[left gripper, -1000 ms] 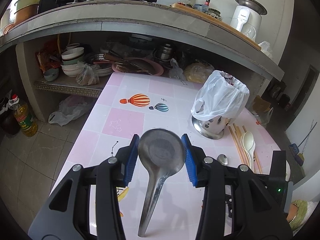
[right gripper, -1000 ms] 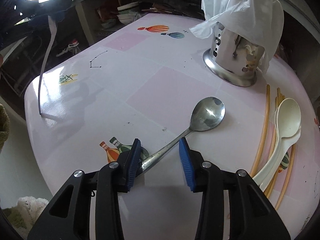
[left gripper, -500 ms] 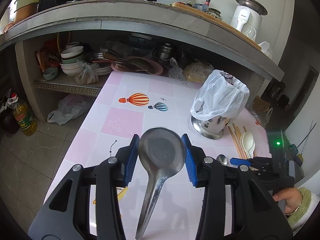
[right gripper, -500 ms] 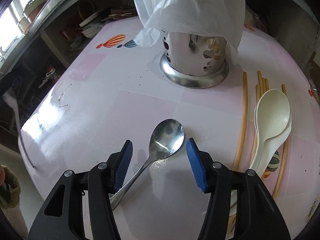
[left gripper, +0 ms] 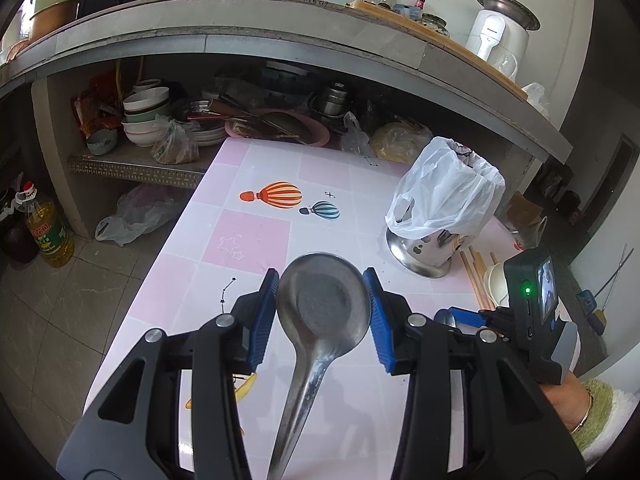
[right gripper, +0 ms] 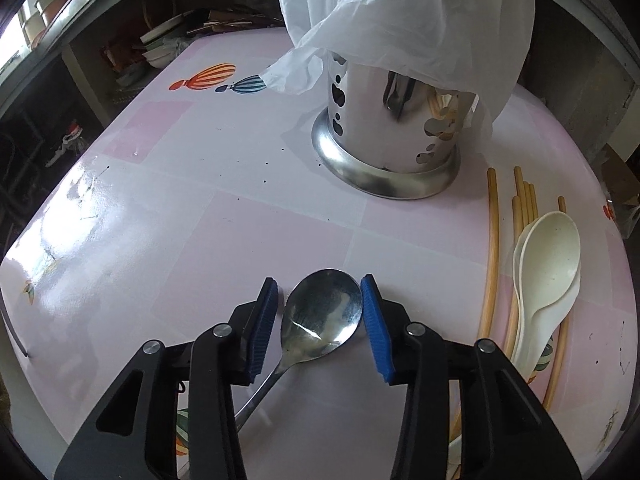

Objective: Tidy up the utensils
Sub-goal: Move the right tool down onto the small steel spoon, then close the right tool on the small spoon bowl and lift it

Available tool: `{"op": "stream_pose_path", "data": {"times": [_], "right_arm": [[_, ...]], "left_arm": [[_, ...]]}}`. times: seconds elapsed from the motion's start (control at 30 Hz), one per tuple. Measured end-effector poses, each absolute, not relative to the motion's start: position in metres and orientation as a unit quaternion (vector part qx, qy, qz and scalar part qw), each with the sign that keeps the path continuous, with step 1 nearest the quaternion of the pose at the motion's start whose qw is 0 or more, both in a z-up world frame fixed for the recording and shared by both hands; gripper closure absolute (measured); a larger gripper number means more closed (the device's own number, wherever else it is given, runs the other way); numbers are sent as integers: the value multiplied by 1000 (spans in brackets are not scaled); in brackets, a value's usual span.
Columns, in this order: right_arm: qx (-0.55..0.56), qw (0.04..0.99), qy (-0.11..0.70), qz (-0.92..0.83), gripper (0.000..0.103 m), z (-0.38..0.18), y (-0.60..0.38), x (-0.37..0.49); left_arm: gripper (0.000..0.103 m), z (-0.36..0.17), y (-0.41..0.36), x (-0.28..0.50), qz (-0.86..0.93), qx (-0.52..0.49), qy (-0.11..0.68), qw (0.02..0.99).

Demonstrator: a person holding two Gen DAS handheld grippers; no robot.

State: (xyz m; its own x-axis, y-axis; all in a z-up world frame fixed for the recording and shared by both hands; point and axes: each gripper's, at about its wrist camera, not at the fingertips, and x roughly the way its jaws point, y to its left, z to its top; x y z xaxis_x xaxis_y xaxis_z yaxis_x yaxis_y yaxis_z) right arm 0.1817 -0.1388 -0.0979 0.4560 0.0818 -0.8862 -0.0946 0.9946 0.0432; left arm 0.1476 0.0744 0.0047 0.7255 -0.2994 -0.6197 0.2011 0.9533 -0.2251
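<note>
My left gripper (left gripper: 323,304) is shut on the bowl of a large steel spoon (left gripper: 320,312), held above the pink table with its handle hanging down toward me. My right gripper (right gripper: 318,312) is open and straddles the bowl of a smaller steel spoon (right gripper: 322,314) that lies on the table; its right pad is at the bowl's edge. The right gripper also shows in the left wrist view (left gripper: 460,318). A steel utensil holder (right gripper: 394,136) under a white plastic bag (right gripper: 404,12) stands behind, also in the left wrist view (left gripper: 428,248).
White plastic spoons (right gripper: 548,264) lie stacked on several wooden chopsticks (right gripper: 492,248) at the right of the table. A shelf with bowls (left gripper: 146,110) and pots lies beyond the table's far edge. An oil bottle (left gripper: 46,232) stands on the floor at left.
My right gripper has moved forward along the small spoon from its handle to its bowl and has narrowed around it. My left gripper keeps holding the large spoon, nearly still.
</note>
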Motion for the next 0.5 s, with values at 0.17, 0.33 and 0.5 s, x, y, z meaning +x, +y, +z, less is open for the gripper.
{"op": "stream_pose_path", "data": {"times": [0.17,0.33,0.5], "right_arm": [[0,855,516,54,66,-98,-140,182],[17,867,494,63,66,-84,-152,172],[6,892,445,73,66,-55,-160,153]], "left_arm": [[62,5,75,148,-134,-72,345,926],[62,4,74,146,-133,-70,344,927],[62,6,74,144,-132,-69,341,928]]}}
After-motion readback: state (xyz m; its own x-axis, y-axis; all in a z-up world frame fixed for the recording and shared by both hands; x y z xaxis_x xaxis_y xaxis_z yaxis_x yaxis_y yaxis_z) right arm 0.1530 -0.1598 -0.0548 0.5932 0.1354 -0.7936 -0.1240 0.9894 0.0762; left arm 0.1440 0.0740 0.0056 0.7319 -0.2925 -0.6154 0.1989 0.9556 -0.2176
